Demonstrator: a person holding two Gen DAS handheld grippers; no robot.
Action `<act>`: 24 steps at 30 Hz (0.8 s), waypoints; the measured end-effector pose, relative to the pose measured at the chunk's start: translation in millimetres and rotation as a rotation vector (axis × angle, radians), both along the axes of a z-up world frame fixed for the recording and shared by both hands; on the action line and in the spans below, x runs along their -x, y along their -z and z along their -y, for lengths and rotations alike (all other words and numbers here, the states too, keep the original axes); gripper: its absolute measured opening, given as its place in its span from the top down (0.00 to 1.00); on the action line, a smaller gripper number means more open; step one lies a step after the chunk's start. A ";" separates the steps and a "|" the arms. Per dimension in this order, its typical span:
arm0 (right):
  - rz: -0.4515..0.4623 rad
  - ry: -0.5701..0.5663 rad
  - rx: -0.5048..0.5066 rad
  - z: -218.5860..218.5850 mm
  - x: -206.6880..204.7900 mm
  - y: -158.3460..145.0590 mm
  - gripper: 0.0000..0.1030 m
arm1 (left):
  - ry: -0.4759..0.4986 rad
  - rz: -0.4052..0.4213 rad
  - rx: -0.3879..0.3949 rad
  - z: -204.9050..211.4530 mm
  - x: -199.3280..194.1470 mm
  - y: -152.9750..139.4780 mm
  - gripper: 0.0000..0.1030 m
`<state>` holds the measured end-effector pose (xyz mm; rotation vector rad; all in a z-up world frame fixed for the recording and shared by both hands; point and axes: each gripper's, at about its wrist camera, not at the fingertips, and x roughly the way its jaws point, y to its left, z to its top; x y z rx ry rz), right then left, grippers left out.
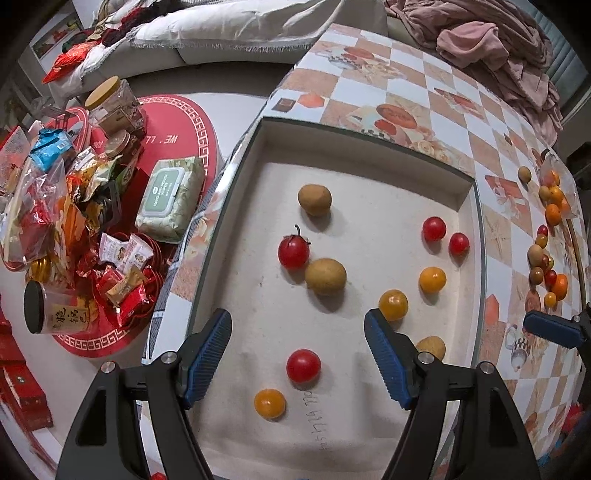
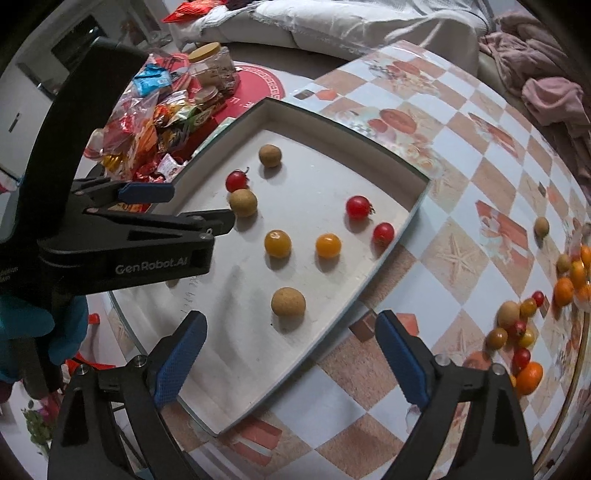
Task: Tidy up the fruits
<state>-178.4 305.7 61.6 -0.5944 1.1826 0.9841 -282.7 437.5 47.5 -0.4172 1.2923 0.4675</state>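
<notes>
A shallow white tray (image 1: 369,146) (image 2: 402,221) lies on the checkered table. It holds several red tomatoes, yellow tomatoes and brown longans. My left gripper (image 1: 297,334) is open and empty, hovering over the tray's near part, with a red tomato (image 1: 303,365) and a yellow tomato (image 1: 270,403) below it. My right gripper (image 2: 290,332) is open and empty above the tray's near edge, just behind a brown longan (image 2: 288,302). The left gripper shows in the right wrist view (image 2: 192,206), over the tray's left side. A loose pile of fruit (image 2: 517,328) (image 1: 546,269) lies on the table to the right.
A low red round table (image 1: 166,122) left of the tray carries snack packets, jars and a wet-wipes pack (image 1: 171,195). A white sofa (image 1: 240,33) stands behind. Pink cloth (image 1: 498,44) lies at the table's far right. More oranges (image 2: 572,277) sit in a clear bag.
</notes>
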 end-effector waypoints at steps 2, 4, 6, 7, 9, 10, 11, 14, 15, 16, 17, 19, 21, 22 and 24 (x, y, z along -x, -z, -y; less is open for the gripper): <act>-0.003 0.016 0.009 1.6 -2.8 1.0 0.08 | 0.004 -0.020 0.002 1.5 -0.6 2.5 0.27; -0.010 0.028 0.021 2.7 -5.2 2.4 0.00 | 0.008 -0.027 -0.001 3.3 0.4 4.3 0.27; -0.014 0.040 0.018 5.5 -7.1 1.9 0.00 | 0.008 -0.028 0.001 4.6 1.6 5.5 0.08; -0.017 0.043 0.016 6.6 -7.8 1.7 0.00 | 0.004 -0.022 -0.005 5.5 2.9 5.0 0.00; -0.020 0.049 0.016 8.5 -8.5 1.8 0.00 | 0.012 -0.017 -0.004 6.7 3.8 4.2 0.00; -0.021 0.051 0.018 9.1 -8.9 1.7 0.00 | 0.012 -0.017 -0.005 7.2 4.3 4.3 0.00; -0.022 0.053 0.020 9.4 -9.3 1.8 0.00 | 0.011 -0.018 -0.005 7.2 4.4 4.4 0.00; -0.028 0.063 0.023 10.5 -10.6 1.8 0.00 | 0.003 -0.020 -0.016 7.5 4.7 3.2 0.00; -0.032 0.067 0.025 10.9 -10.9 1.9 0.00 | -0.002 -0.023 -0.032 7.7 4.8 2.1 0.00; -0.033 0.070 0.026 10.9 -11.1 1.8 0.00 | -0.009 -0.026 -0.061 8.0 5.0 -0.4 0.00; -0.033 0.071 0.027 11.0 -11.3 1.6 0.00 | -0.013 -0.026 -0.075 7.9 5.0 -2.0 0.00; -0.033 0.071 0.028 11.3 -11.1 0.9 0.00 | -0.021 -0.032 -0.086 7.1 5.5 -3.3 0.00; -0.036 0.072 0.030 11.2 -11.2 1.0 0.00 | -0.032 -0.039 -0.076 5.3 6.2 -2.3 0.00; -0.037 0.073 0.030 11.4 -11.2 1.0 0.00 | -0.036 -0.048 -0.071 4.8 6.1 -1.1 0.00; -0.038 0.074 0.035 11.6 -11.4 1.4 0.00 | -0.040 -0.059 -0.063 4.1 6.0 1.2 0.00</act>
